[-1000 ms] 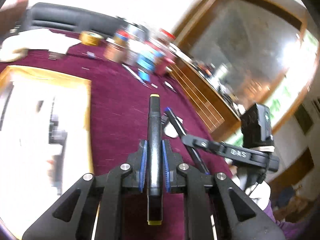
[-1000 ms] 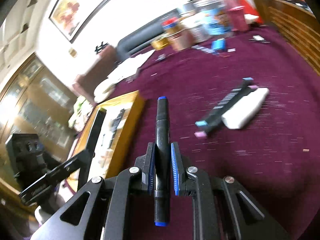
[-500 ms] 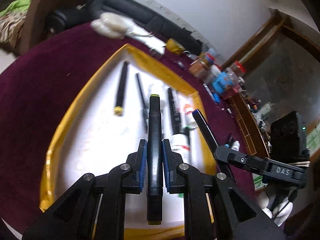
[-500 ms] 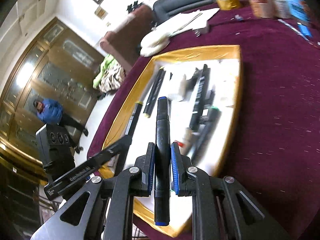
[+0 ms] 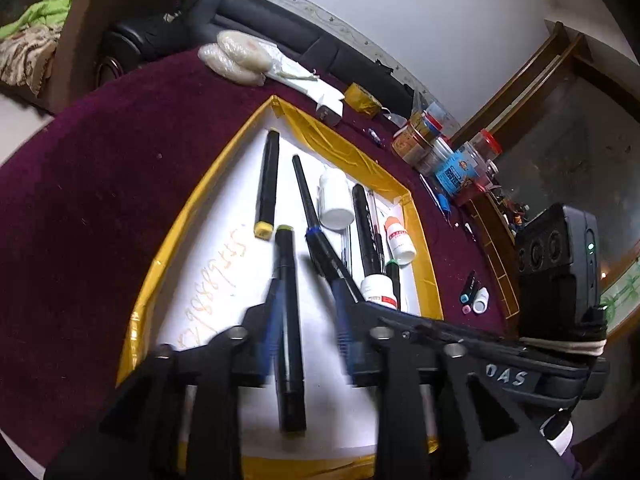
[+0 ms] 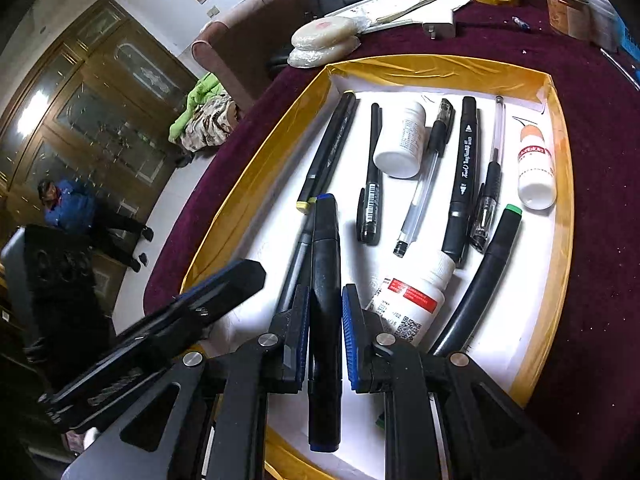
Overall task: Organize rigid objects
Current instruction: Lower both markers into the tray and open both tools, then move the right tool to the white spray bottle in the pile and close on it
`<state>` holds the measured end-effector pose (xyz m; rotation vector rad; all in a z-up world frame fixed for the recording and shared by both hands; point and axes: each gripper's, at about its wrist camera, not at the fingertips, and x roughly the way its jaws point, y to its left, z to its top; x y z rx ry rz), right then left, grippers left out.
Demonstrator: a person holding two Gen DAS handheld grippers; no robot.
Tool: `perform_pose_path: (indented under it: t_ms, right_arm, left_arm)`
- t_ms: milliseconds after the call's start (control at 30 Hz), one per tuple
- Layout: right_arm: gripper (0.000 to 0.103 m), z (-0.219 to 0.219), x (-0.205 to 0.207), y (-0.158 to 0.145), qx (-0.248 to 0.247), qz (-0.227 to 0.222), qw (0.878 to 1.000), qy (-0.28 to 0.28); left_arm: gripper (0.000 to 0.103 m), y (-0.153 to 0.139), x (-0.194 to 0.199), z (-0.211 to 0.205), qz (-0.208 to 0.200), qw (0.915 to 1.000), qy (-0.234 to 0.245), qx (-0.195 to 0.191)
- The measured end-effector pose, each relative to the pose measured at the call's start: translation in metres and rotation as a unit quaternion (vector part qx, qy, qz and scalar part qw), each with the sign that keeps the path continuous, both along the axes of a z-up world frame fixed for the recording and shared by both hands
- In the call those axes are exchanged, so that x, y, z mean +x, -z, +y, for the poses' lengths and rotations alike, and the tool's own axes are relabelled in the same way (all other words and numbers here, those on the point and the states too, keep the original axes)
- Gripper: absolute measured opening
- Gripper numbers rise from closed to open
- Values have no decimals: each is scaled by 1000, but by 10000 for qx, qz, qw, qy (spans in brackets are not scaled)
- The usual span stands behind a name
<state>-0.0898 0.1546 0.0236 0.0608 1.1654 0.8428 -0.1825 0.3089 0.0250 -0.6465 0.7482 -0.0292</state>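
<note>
A yellow-rimmed tray (image 5: pixel 348 152) with a white floor lies on the maroon cloth and holds several pens, markers and small bottles. In the left wrist view my left gripper (image 5: pixel 306 292) is over the tray's near half and its jaws are opening. A black marker with an olive cap (image 5: pixel 288 320) lies between them against the left finger, and the right finger stands apart from it. In the right wrist view my right gripper (image 6: pixel 326 292) is shut on a black marker with blue caps (image 6: pixel 326 264) over the tray (image 6: pixel 440 66). The left gripper (image 6: pixel 224 284) shows just to its left.
In the tray lie a white bottle (image 6: pixel 400 140), a red-labelled bottle (image 6: pixel 412 300), a green-capped marker (image 6: pixel 492 264) and a yellow-capped marker (image 5: pixel 266 184). Jars (image 5: pixel 440 152) and a tape roll (image 5: pixel 362 98) stand beyond it. Loose markers (image 5: pixel 472 292) lie on the cloth at the right.
Both grippers moved from over the bare maroon cloth to above the tray, each carrying its marker. The left jaws have since spread apart from the olive-capped marker.
</note>
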Motion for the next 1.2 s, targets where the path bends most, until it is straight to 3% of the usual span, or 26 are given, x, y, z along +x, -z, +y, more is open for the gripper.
perform_pose_path:
  t_ms: [133, 367, 667, 767, 933, 1067, 1200]
  right_arm:
    - [19, -1, -3, -5, -21, -137, 9999, -15]
    - [32, -32, -4, -26, 181, -552, 9980, 230]
    - [32, -144, 18, -27, 433, -517, 9898, 1252]
    - [32, -205, 28, -21, 419, -462, 9797, 1907]
    - [32, -303, 49, -13, 376, -305, 9450, 3235]
    - [41, -346, 65, -10, 535, -116, 9209, 3859]
    - [41, -356, 83, -7, 663, 48, 9124, 4040]
  left_arm:
    - [58, -11, 0, 0, -97, 9999, -81, 105]
    - [59, -23, -4, 0, -194, 9990, -312, 265]
    - [59, -33, 0, -22, -258, 9990, -156, 325]
    - [59, -40, 3, -33, -322, 9987, -50, 388]
    - [59, -47, 8, -53, -417, 9980, 158, 449]
    - [59, -46, 16, -70, -345, 9976, 341, 488]
    - [59, -44, 19, -81, -198, 9973, 418, 566]
